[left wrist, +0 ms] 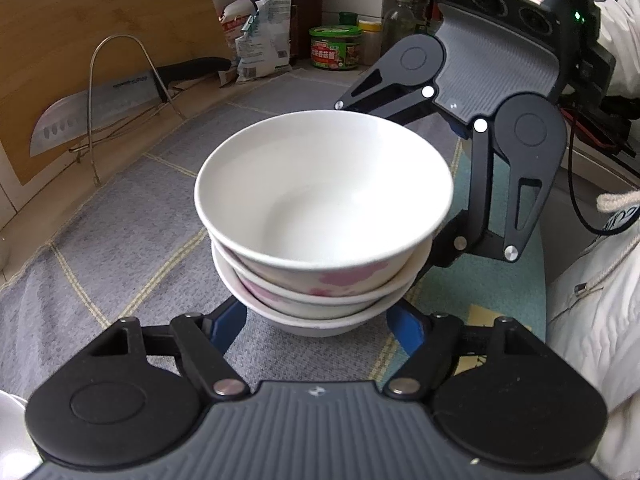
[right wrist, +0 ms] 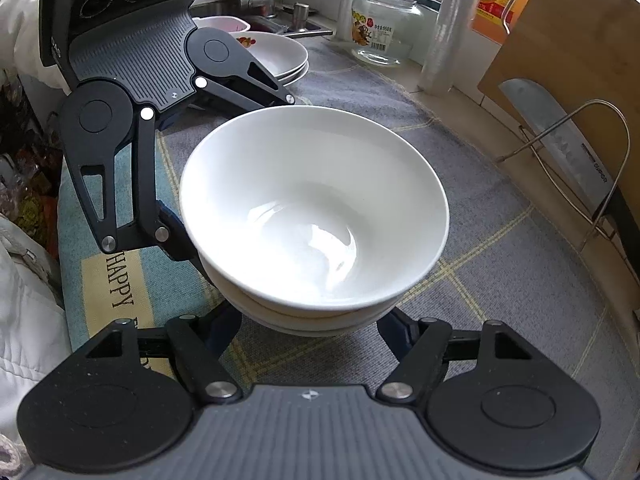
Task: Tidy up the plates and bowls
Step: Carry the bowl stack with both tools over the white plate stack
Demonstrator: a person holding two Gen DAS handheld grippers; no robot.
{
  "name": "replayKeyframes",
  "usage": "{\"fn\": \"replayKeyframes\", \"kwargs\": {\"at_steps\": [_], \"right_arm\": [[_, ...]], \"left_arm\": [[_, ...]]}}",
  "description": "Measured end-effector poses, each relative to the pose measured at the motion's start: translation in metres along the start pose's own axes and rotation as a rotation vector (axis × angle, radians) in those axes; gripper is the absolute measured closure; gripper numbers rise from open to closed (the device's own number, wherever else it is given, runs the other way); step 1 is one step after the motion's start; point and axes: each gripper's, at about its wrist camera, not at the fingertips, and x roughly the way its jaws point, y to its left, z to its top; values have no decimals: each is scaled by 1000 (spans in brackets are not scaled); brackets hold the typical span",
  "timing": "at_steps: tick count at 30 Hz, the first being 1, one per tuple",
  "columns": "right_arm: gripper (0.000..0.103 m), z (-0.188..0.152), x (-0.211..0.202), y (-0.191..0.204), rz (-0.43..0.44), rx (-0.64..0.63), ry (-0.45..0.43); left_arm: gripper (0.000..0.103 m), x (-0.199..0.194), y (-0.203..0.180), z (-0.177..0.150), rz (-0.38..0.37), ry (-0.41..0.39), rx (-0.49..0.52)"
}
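A stack of three white bowls (left wrist: 324, 208) with pink patterns on their sides stands on the grey cloth; it also fills the middle of the right wrist view (right wrist: 312, 208). My left gripper (left wrist: 316, 320) has its blue-padded fingers spread around the stack's base, one on each side. My right gripper (right wrist: 310, 320) holds the stack the same way from the opposite side and shows in the left wrist view (left wrist: 452, 216). Both sets of fingers press the lower bowls. A stack of white plates (right wrist: 280, 56) lies beyond, near the sink.
A bamboo cutting board (left wrist: 100, 40) and a cleaver (left wrist: 92, 112) in a wire rack (left wrist: 120, 100) stand by the wall. Bottles, a green tub (left wrist: 336, 46), a glass jar (right wrist: 386, 28) and bags stand along the back. A sink tap (right wrist: 256, 0) is behind the plates.
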Motion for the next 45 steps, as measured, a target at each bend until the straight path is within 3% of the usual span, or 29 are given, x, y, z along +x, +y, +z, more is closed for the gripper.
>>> {"fn": "replayKeyframes", "kwargs": {"at_steps": [6,38,45], "right_arm": [[18,3,4,-1,-5,-15,4],[20,4,1,-4,39,-32,-8],[20,5,-4,-2,49,-71,-29]], "left_arm": [[23,7,3,4,-19,15,6],[21,13,-1,19,20,97,36],[21,8,-4,19,46,92,-6]]}}
